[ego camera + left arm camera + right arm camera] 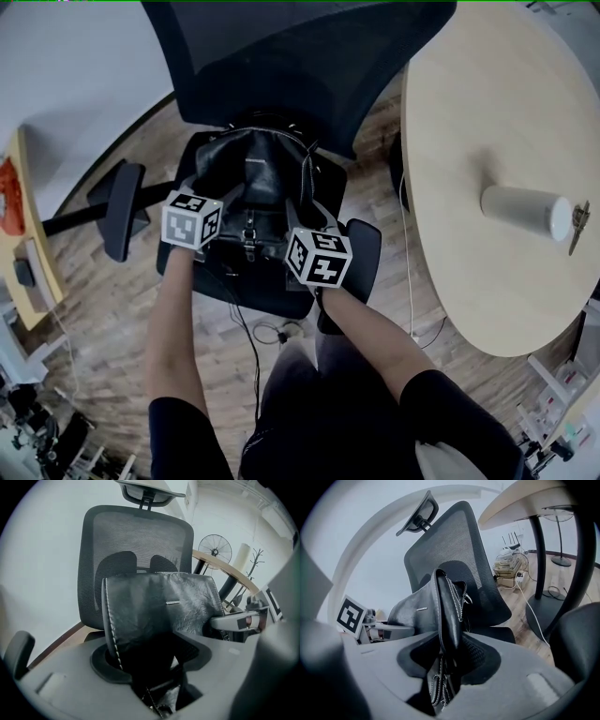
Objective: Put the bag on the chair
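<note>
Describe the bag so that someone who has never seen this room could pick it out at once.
Find the black mesh office chair beside the pale round table. Upright on its seat stands the bag. Unlike the chair's matte mesh, it is shiny creased black leather with pale stitching along its edge and a small metal tag.

In your head view, the left gripper's cube [191, 219] and the right gripper's cube [319, 256] cover their jaws. The bag [248, 178] hides most of the chair [281, 66] seat. On the bench [469, 122], the object [578, 225] beside the white cylinder [525, 211] is too small for you to tell.
</note>
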The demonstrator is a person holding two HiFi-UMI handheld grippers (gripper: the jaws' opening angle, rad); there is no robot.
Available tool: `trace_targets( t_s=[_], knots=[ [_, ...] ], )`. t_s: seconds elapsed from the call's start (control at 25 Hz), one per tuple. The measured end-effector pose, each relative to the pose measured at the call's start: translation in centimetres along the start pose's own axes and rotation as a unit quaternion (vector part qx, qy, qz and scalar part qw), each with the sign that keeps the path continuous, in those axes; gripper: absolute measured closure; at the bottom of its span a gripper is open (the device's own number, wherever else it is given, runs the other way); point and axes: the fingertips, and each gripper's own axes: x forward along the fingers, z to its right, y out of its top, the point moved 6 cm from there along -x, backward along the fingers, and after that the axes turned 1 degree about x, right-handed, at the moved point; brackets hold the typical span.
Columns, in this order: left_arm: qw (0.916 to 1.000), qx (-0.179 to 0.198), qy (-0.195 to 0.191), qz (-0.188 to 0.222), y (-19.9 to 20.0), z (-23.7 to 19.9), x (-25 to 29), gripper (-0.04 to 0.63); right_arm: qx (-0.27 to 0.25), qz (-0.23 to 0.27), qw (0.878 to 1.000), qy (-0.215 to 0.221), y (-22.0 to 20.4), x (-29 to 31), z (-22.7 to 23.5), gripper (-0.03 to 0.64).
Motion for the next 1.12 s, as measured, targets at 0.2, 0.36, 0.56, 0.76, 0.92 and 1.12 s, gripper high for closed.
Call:
trace_targets(
  t_s=[0.2, 0.36, 0.56, 0.76, 0.92, 1.12],
  knots=[
    [0.9999, -0.005, 0.015, -0.003, 0.0, -0.1, -0.3, 0.290, 0.007, 0.000, 1.000, -0.005, 0.3, -0.2, 0.0, 0.437],
    [0.9994, -0.010, 0.032, 0.005, -0.1, -0.2, -0.7, 0.276, 0.011, 0.010, 1.000, -0.016, 0.9, -1.0, -0.1, 0.425],
    [0.9983, -0.020, 0.048, 0.025, -0.2, -0.4, -2.1, 0.287, 0.006, 0.023, 0.999, -0.029, 1.2, -2.1, -0.5, 0.413],
    [0.9972, -0.028, 0.061, 0.032, -1.1, -1.0, -4.1, 0.293, 0.004, 0.051, 0.998, -0.039, 1.9, -3.4, -1.3, 0.417],
    [0.9957, -0.038, 0.067, 0.052, -1.1, -1.2, -6.3, 0.312, 0.020, 0.067, 0.997, -0.037, 2.4, -4.5, -2.1, 0.426],
    [0.9932, -0.047, 0.072, 0.079, -0.9, -0.5, -9.2, 0.367, 0.030, 0.083, 0.995, -0.036, 2.4, -6.3, -3.1, 0.444]
  ],
)
